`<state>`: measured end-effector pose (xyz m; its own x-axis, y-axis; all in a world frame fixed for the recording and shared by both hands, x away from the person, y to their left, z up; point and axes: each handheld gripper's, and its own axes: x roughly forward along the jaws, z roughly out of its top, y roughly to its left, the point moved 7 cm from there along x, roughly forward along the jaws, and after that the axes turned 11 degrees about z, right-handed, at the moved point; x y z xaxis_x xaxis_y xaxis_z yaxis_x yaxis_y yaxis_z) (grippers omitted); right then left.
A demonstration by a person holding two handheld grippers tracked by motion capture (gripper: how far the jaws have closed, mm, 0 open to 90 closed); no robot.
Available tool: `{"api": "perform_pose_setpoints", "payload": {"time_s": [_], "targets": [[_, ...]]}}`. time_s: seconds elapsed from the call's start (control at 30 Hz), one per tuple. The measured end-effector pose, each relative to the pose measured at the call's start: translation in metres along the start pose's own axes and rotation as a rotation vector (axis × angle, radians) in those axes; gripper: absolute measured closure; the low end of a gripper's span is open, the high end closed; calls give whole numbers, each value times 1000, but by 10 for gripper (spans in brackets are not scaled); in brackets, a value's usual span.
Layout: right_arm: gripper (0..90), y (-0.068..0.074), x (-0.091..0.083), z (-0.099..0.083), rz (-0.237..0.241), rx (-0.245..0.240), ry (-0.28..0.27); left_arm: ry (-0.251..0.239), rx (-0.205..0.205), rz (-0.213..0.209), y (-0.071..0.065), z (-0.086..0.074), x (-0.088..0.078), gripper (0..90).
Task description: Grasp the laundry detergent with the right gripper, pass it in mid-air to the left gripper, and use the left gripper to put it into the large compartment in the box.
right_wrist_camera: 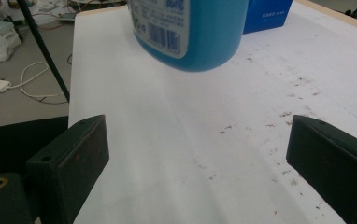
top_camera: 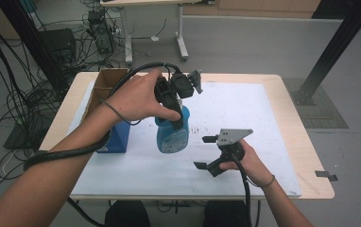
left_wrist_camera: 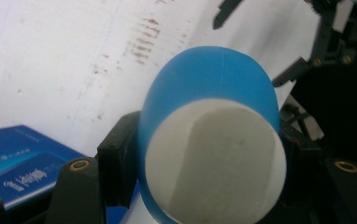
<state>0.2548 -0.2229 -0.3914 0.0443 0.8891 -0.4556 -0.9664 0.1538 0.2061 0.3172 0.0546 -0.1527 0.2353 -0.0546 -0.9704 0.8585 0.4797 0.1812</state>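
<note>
Nearest your side of the table [top_camera: 306, 156], your right gripper [top_camera: 208, 152] lies low over the white sheet [top_camera: 244, 113], its 2 jaws spread wide with nothing between them; in the right gripper view only stained paper lies between the pads.

Just beyond it, toward the middle of the sheet, your left gripper [top_camera: 176, 124] comes down from above and is clenched on the top of the blue bottle [top_camera: 171, 137]. In the left gripper view the bottle [left_wrist_camera: 209, 135] sits squeezed between the 2 black jaws, blue body below and a white end facing the camera. The right gripper view shows the bottle's [right_wrist_camera: 190, 32] base hanging clear above the sheet, its barcode label turned toward that gripper.

Left of the bottle stands a blue box [top_camera: 117, 137], just beside it. Behind that, at the table's far left corner, sits an open cardboard box [top_camera: 105, 85].
</note>
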Motion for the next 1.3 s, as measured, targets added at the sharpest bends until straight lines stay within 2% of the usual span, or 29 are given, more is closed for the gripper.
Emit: {"api": "perform_pose_setpoints", "payload": {"time_s": [0.07,0.1,0.17,0.2,0.27,0.3,0.33,0.43,0.5,0.53,0.6,0.67,0.77,1.03,1.17,1.3], "targets": [[60,0,-1,0,-3,1,-1,16,-51,10,3,1,-2,366],[60,0,-1,0,-4,1,-3,17,-54,17,4,2,-2,366],[61,0,-1,-1,-4,4,-4,21,-89,26,6,2,-3,366],[60,0,-1,-1,-4,3,-5,20,-90,29,7,2,-3,366],[60,0,0,-1,-3,4,-10,29,-150,37,11,2,-4,367],[60,1,0,-2,-4,8,-15,34,-166,40,12,3,-5,367],[60,1,0,-2,-5,10,-16,39,-203,47,14,3,-6,367],[60,0,1,-3,-8,15,-20,43,-253,67,19,3,-7,367],[60,1,1,-4,-8,14,-19,43,-267,74,22,3,-9,367],[60,1,1,-4,-9,14,-20,49,-292,74,25,3,-9,367],[59,1,1,-5,-10,14,-18,46,-301,76,28,2,-11,367],[57,1,2,-5,-11,16,-17,42,-338,74,34,1,-13,368],[56,1,2,-5,-14,15,-16,49,-366,73,40,1,-17,367],[55,1,2,-5,-17,17,-19,75,-455,125,49,-4,-27,368],[53,0,3,-6,-15,20,-17,61,-499,140,55,-11,-36,368],[53,1,4,-6,-9,14,-10,55,-546,134,65,-17,-43,368]]}}
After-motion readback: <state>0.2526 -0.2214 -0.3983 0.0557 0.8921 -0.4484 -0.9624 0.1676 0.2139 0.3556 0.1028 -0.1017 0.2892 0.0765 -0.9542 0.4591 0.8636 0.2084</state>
